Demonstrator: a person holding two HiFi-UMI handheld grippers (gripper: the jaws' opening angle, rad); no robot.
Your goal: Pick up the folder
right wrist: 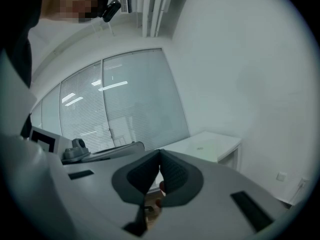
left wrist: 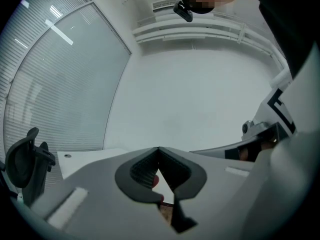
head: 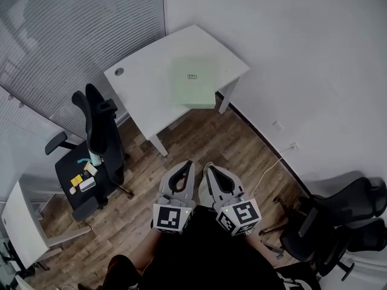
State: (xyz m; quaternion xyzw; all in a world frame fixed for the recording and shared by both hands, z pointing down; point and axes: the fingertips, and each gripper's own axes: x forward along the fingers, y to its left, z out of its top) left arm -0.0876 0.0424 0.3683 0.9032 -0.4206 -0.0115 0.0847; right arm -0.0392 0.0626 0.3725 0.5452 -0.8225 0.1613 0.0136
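Faint folder [head: 193, 82], label [head: 191, 76] perhaps print, unreadable.

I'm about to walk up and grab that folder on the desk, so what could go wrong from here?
The left gripper and right gripper both have their jaws shut, so they must open before any grab. The folder lies flat near the edge of the desk, so a nudge might slide it off.

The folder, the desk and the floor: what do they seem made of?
Folder: pale green, matte, plastic or card; too far to tell. Desk: smooth white board, likely laminate, uniform surface. Floor: brown wood or wood-look planks, seams and grain visible.
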